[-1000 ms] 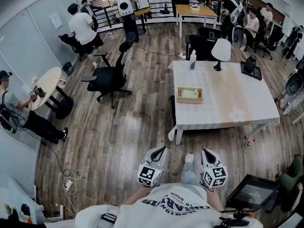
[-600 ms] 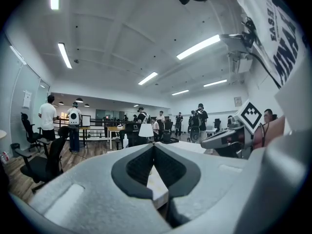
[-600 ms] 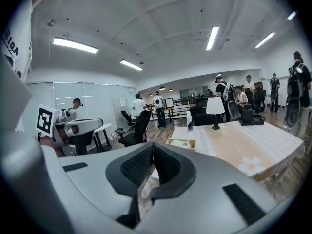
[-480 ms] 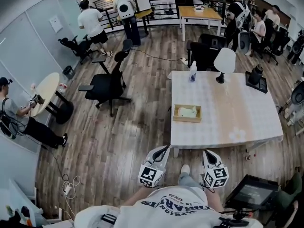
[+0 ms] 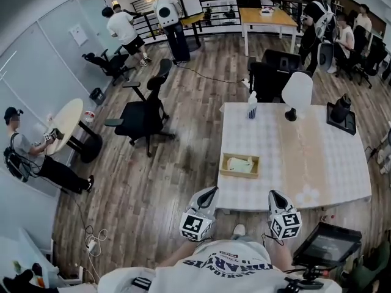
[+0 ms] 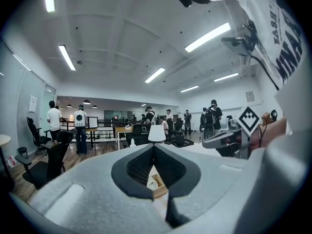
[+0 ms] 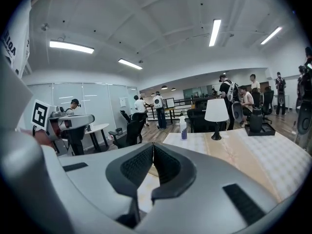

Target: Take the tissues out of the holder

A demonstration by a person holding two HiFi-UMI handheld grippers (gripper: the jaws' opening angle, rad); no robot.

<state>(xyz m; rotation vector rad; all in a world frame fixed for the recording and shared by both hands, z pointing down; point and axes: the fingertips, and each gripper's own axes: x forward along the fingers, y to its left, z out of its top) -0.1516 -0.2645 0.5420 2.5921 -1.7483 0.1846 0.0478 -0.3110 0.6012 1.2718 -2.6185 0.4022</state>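
While both grippers hover by the table's (image 5: 305, 163) near edge, the left gripper (image 5: 208, 193) has its jaws pressed together, empty. Ahead, the wooden holder (image 5: 239, 175) sits on the table with the tissues (image 5: 239, 163) inside. The right gripper (image 5: 274, 195) is likewise closed on nothing.

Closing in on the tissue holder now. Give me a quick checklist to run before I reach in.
1. Tissues in the holder: ok, white tissue shows inside.
2. Holder flat on the table: ok.
3. Jaws open for a grasp: not ok, left gripper and right gripper are both shut and empty.
4. Grippers at the holder: not ok, both are by the table's near edge, apart from it.
5. Nothing between grippers and holder: ok, lamp and bottle stand beyond it.
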